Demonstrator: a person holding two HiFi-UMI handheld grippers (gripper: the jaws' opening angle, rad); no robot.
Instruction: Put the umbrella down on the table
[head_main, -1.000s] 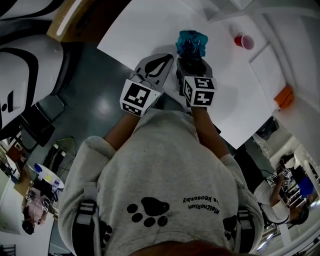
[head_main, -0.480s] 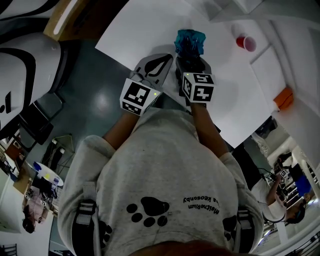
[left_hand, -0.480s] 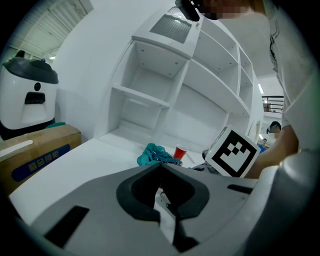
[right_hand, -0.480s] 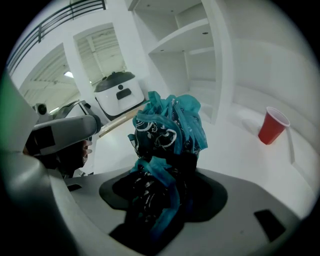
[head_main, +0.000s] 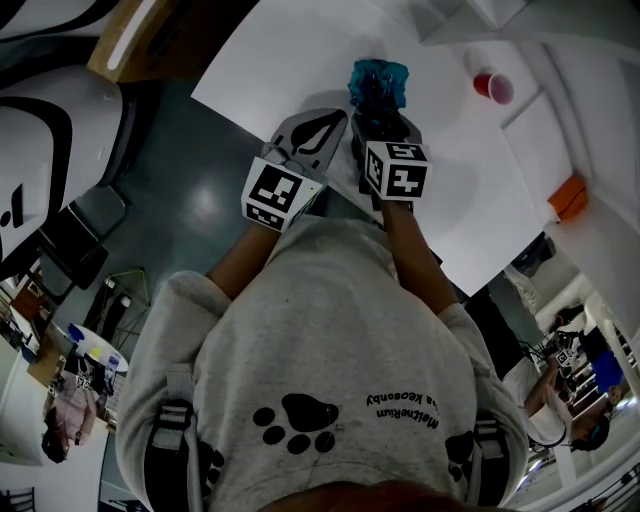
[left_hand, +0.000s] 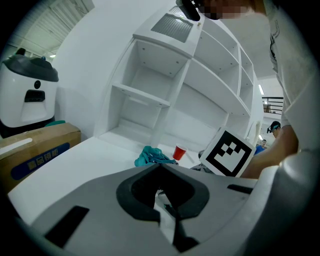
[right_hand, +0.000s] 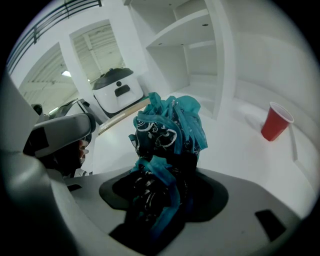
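A folded teal and black umbrella (head_main: 379, 80) sticks out of my right gripper (head_main: 381, 112), which is shut on it over the near part of the white table (head_main: 290, 50). In the right gripper view the umbrella (right_hand: 167, 135) fills the space between the jaws and rises above them. My left gripper (head_main: 318, 128) hangs just to the left of it at the table's near edge, jaws together with nothing between them. From the left gripper (left_hand: 161, 172) view, the umbrella (left_hand: 152, 156) shows as a teal bundle just beyond the jaws.
A red cup (head_main: 489, 85) stands on the table to the right of the umbrella. An orange object (head_main: 568, 196) lies at the far right. A cardboard box (head_main: 130, 40) and a white machine (head_main: 40, 130) are at the left. White shelves (left_hand: 175, 90) stand behind the table.
The right gripper with the umbrella has shifted slightly away and tilted a little. The left gripper has hardly moved.
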